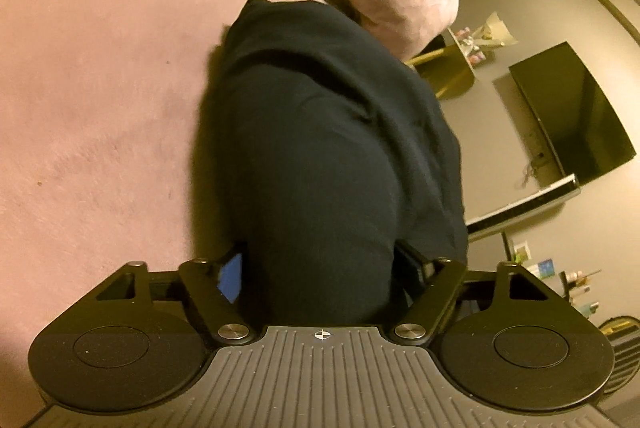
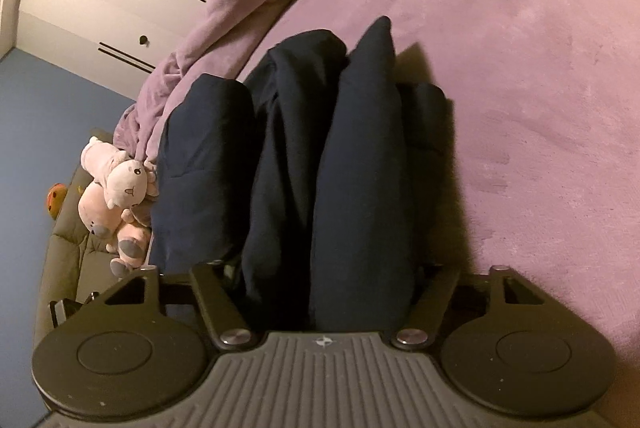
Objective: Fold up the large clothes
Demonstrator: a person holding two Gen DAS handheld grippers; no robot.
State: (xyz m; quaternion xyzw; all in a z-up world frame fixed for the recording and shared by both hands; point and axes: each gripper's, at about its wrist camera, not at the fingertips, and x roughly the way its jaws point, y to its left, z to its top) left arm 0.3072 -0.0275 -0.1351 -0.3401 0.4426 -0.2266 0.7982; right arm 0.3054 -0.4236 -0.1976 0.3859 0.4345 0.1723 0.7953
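Pink-purple bed cover (image 1: 100, 107) carries the dark navy garment (image 1: 320, 147). Left hand-held gripper (image 1: 324, 268) and right hand-held gripper (image 2: 320, 272) each clamp a thick bunched fold of it between their fingers.

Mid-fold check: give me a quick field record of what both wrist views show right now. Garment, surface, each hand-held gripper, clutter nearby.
garment: dark navy garment, bunched in thick folds, lying on the bed
surface: pink-purple plush blanket covering the bed
left hand-held gripper: fabric bundle fills the gap between its fingers; looks gripped
right hand-held gripper: folds of the same garment between its fingers; looks gripped
bedside, right wrist view: plush toys at the bed edge
room, left wrist view: dark TV screen
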